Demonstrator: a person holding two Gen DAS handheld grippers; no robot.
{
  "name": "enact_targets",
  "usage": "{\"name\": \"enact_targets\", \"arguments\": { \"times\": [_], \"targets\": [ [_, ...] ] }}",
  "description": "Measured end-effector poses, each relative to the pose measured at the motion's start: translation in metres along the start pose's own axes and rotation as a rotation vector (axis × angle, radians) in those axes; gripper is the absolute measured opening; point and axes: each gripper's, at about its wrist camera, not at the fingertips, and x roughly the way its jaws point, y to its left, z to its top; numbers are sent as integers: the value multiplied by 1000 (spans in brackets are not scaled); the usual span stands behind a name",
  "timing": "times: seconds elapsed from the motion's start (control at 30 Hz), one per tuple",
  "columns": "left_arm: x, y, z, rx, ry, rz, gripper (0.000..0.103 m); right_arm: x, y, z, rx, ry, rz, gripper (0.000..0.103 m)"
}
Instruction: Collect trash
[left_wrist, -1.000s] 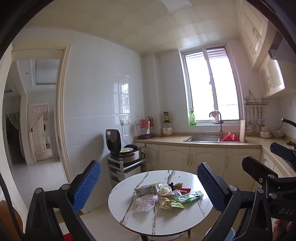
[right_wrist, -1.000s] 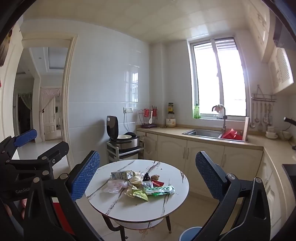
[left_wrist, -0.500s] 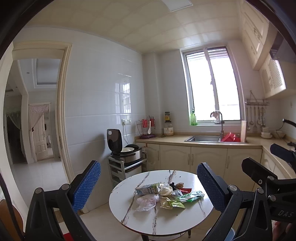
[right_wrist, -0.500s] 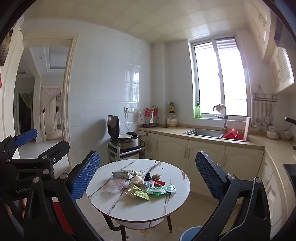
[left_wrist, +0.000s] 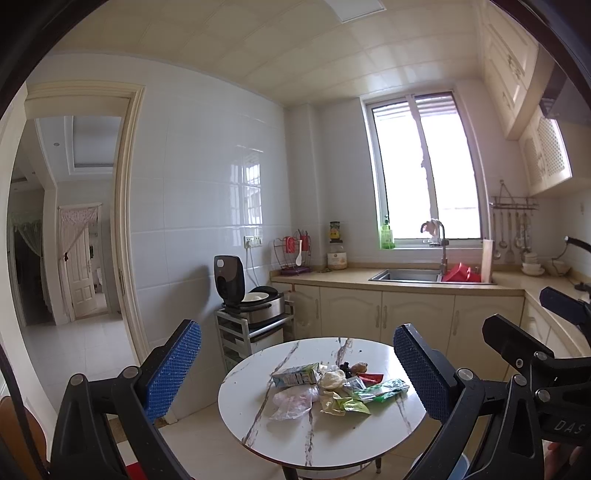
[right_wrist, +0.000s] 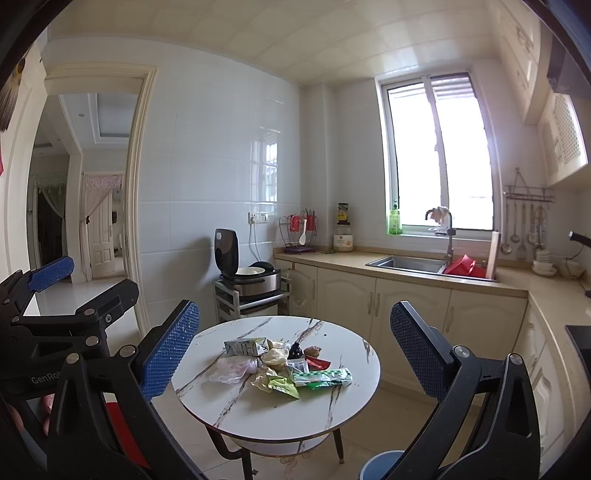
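Both fingers wide apart, empty.

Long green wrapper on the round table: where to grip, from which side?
Probably the green wrapper's right-hand end, from above. It lies flat, that end pointing away from the pile onto bare table, while its left end is among other trash. The right tongs are open and well back.

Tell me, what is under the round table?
Under the round table a lower shelf and dark legs show; a blue bin stands beside. The tabletop covers the rest.
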Motion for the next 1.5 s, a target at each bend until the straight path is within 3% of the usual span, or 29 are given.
{"name": "enact_targets", "arguments": {
  "times": [0.97, 1.23, 1.5],
  "targets": [
    [3, -2, 1, 3, 9, -3, 102, -3, -5, 1, 7, -10, -11, 103],
    [22, -3, -2, 6, 24, -4, 102, 7, -7, -2, 1, -1, -18, 103],
    [70, -7, -15, -13, 108, -15, 102, 48, -10, -24, -9, 56, -25, 103]
  ]
}}
